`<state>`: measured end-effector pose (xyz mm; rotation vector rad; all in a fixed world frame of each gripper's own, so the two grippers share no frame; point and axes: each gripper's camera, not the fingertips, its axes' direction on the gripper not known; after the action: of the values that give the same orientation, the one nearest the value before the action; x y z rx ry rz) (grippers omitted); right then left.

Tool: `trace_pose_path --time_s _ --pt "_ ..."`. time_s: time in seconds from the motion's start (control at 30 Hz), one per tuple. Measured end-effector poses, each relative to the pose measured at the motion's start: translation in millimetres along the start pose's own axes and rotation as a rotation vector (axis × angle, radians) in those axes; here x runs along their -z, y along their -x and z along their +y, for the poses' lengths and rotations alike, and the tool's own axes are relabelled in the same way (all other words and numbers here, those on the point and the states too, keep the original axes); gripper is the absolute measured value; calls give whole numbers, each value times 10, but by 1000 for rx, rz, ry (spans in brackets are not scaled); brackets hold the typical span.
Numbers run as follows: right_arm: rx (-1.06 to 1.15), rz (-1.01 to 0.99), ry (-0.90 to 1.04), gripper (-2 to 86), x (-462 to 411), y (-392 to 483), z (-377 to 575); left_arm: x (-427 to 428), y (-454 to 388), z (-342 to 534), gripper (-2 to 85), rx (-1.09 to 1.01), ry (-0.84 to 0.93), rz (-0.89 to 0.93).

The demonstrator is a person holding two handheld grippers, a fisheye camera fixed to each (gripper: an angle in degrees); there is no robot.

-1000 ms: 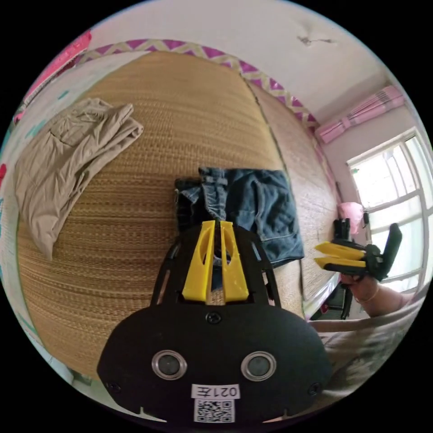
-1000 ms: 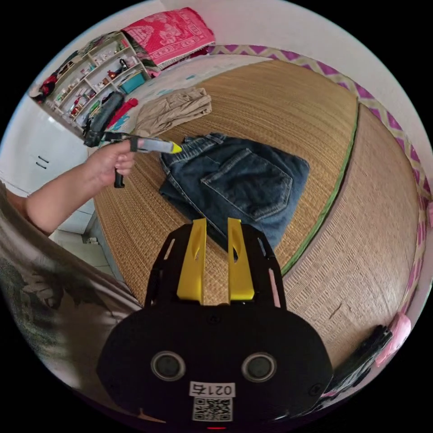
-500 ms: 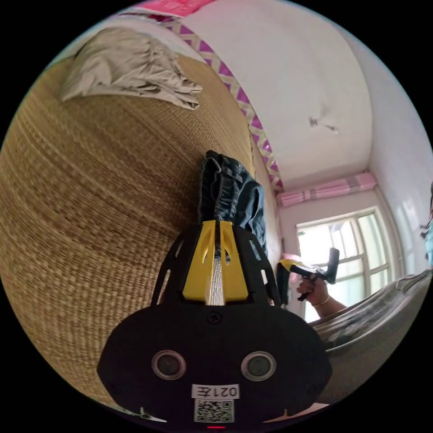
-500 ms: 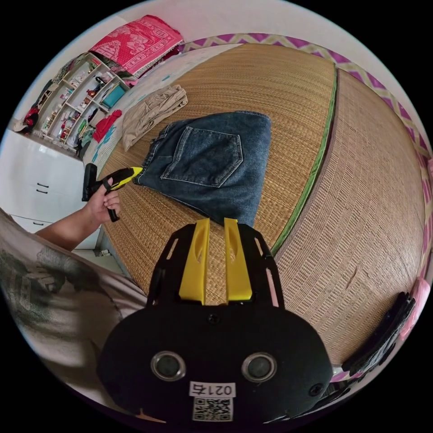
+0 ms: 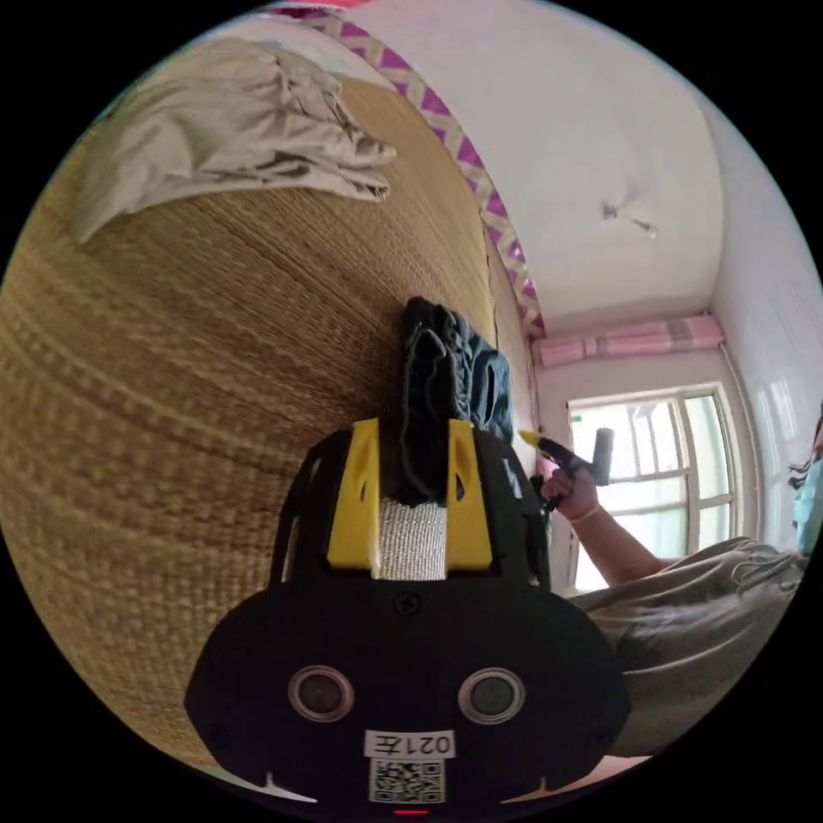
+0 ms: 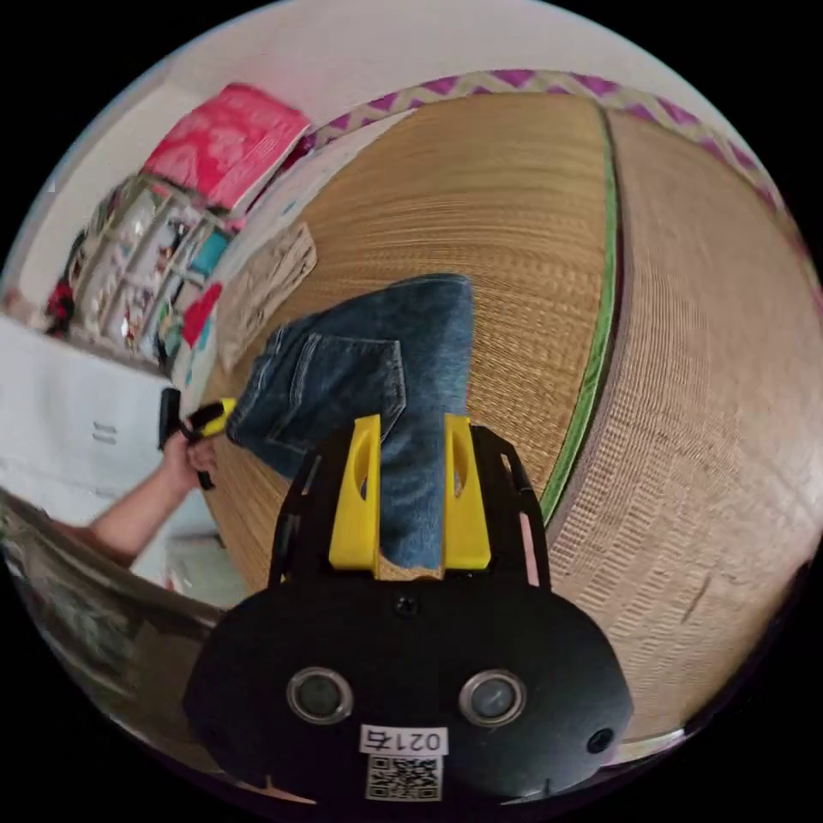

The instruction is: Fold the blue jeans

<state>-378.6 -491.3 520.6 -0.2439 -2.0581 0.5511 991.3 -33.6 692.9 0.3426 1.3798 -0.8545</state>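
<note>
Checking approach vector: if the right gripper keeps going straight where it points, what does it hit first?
Most likely the folded blue jeans: the right gripper has its jaws open, with denim showing between them. Whether the jaws are level with the cloth or above it is unclear. Beyond lies the woven mat.

Left claw [image 5: 413, 429] spread around blue jeans [image 5: 446, 386], woven mat [image 5: 214, 343]

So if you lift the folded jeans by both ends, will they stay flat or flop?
The folded blue jeans would probably sag in the middle: soft cloth, layers bunching at the left gripper. They look thick, so likely heavy-ish. The woven mat seems rough, so sliding may drag.
</note>
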Motion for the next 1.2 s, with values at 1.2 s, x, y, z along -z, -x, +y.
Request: trace_pose_path --time_s 1.2 --pt "190 -767 280 45 -1411 -808 -1366 2085 472 -503 18 -20 -273 404"
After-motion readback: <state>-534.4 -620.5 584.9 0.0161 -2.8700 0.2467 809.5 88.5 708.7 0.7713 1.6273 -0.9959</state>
